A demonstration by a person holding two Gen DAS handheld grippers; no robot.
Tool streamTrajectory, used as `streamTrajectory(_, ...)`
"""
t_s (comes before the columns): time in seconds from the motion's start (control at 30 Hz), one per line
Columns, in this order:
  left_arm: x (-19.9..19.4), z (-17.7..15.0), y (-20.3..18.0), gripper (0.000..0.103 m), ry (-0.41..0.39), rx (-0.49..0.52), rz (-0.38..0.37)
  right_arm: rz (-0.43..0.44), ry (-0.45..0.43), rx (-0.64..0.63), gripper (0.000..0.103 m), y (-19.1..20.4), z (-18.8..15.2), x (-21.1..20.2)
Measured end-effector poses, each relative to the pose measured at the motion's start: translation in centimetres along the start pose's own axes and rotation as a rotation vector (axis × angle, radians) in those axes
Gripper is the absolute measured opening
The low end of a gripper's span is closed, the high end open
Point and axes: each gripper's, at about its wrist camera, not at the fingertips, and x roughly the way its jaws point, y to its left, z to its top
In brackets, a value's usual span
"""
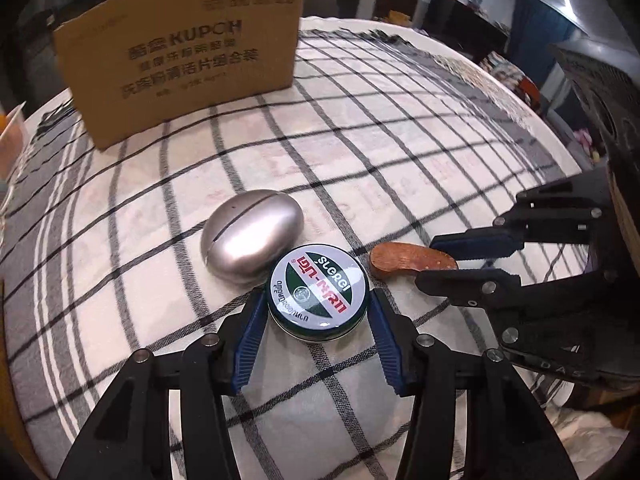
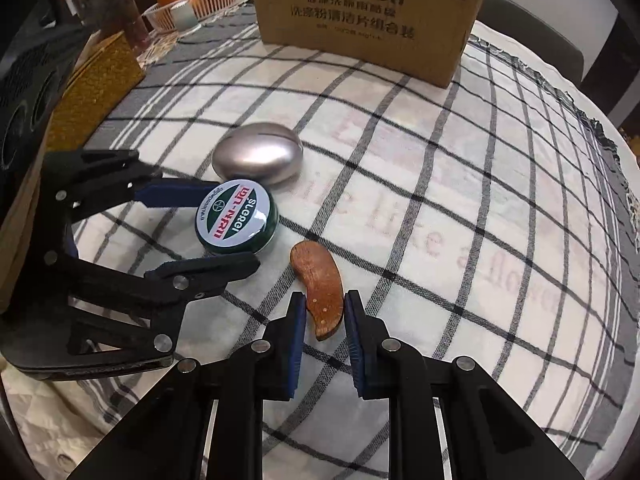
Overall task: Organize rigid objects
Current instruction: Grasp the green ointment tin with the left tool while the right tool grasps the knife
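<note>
A round green tin with a white printed lid (image 1: 318, 293) (image 2: 237, 216) lies on the checked cloth between the fingers of my left gripper (image 1: 318, 300) (image 2: 224, 226), whose pads touch its sides. A curved brown wooden piece (image 2: 319, 285) (image 1: 412, 261) lies to its right. My right gripper (image 2: 323, 304) (image 1: 442, 258) straddles its near end; the pads look closed on it. A silver metal egg-shaped object (image 1: 253, 238) (image 2: 258, 155) lies just behind the tin, touching it.
A brown cardboard box (image 1: 180, 60) (image 2: 372, 16) stands at the far side of the table. A basket of oranges (image 2: 192, 0), a glass and a yellow box (image 2: 96, 84) stand at the far left. The cloth's edge (image 2: 600, 128) runs along the right.
</note>
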Motion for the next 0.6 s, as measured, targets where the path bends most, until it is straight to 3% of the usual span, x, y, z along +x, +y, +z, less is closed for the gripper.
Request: streamTrajectory(0.6,-3.4,1.0,0.9,0.05,-0.104,-0.079,0.06,-0.007,-0.103,0.051,0.021,0.0,1.3,-3.2)
